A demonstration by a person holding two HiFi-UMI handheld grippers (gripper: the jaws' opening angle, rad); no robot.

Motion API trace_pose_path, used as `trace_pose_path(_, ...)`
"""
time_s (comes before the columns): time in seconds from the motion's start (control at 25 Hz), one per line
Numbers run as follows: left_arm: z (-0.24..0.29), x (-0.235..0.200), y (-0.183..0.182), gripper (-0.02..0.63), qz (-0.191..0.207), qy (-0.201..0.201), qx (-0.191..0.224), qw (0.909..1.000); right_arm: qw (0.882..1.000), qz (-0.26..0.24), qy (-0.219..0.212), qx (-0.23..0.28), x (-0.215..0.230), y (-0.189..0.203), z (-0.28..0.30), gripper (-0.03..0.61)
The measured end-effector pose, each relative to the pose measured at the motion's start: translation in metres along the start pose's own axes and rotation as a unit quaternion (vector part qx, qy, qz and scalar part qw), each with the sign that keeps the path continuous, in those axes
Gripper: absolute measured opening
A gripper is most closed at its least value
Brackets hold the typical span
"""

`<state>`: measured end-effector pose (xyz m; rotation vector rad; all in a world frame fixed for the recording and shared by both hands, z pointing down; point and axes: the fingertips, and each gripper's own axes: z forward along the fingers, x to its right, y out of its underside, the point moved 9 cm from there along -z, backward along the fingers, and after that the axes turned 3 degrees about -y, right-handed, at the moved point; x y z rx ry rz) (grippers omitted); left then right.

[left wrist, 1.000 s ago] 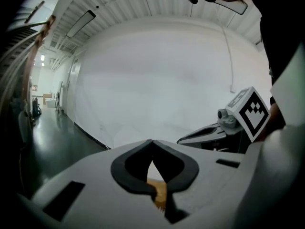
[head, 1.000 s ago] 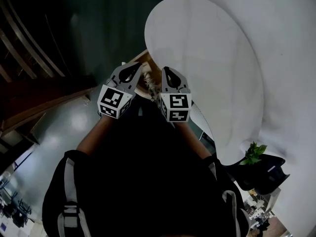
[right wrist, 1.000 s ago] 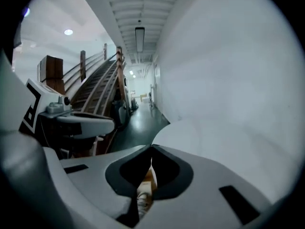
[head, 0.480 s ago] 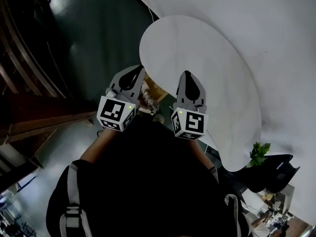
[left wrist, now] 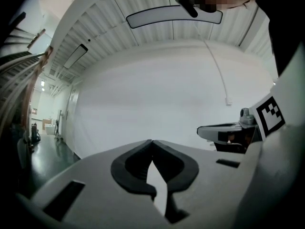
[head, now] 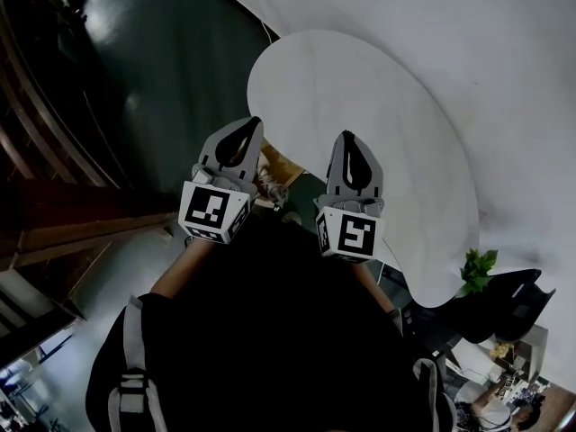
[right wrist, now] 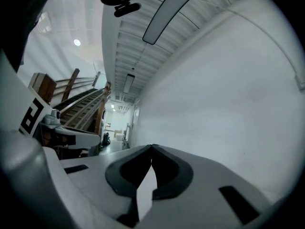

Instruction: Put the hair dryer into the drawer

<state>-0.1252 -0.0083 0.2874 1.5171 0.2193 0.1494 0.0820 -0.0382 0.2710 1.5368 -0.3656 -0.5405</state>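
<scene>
Since both point level at the white wall [left wrist: 157,89], I think my left gripper [head: 251,122] and right gripper [head: 349,137] are just held up side by side, away from any work. Both pairs of jaws are pressed together with nothing between them. I can't see the hair dryer or the drawer anywhere.

Matt grey plastic left gripper [head: 255,121], glossy floor [head: 180,61]

The head view looks steeply down over the person's torso [head: 270,331], with the left gripper [head: 255,122] and right gripper [head: 348,135] close below, aimed toward 12 o'clock. Each gripper view sits just behind its own fingers [left wrist: 126,168], facing level at the white wall [left wrist: 157,89]. All three views share that wall. The left gripper view catches its neighbour at 3 o'clock, the right gripper view at 9 o'clock.
</scene>
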Motion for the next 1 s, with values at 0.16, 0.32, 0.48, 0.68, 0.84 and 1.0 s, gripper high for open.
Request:
trace_pose_path(0.16,0.005,0.007,-0.002,0.008,0.002,0.009,0.005,0.9999,1.000,0.013,-0.001,-0.009,0.004,0.004,0.000,0.023)
trace_pose_path(0.32,0.006,0.011,-0.003,0.008,0.003,0.013,0.007,0.9999,1.000,0.024,-0.010,-0.006,0.010,0.007,0.001,0.023)
trace_pose_path(0.48,0.009,0.010,-0.004,0.008,0.003,0.016,0.008,0.9998,0.999,0.032,-0.009,-0.006,0.012,0.008,0.005,0.023)
trace_pose_path(0.68,0.013,0.009,-0.002,0.008,-0.001,0.023,0.008,0.9997,0.999,0.033,-0.009,-0.012,0.012,0.011,0.006,0.023)
trace_pose_path(0.84,0.016,0.003,0.000,0.008,-0.002,0.034,0.007,0.9994,0.999,0.033,-0.003,-0.017,0.006,0.013,0.008,0.023)
trace_pose_path(1.0,0.017,-0.002,0.004,0.008,-0.002,0.047,0.003,0.9989,0.999,0.033,0.004,-0.020,0.001,0.015,0.011,0.023)
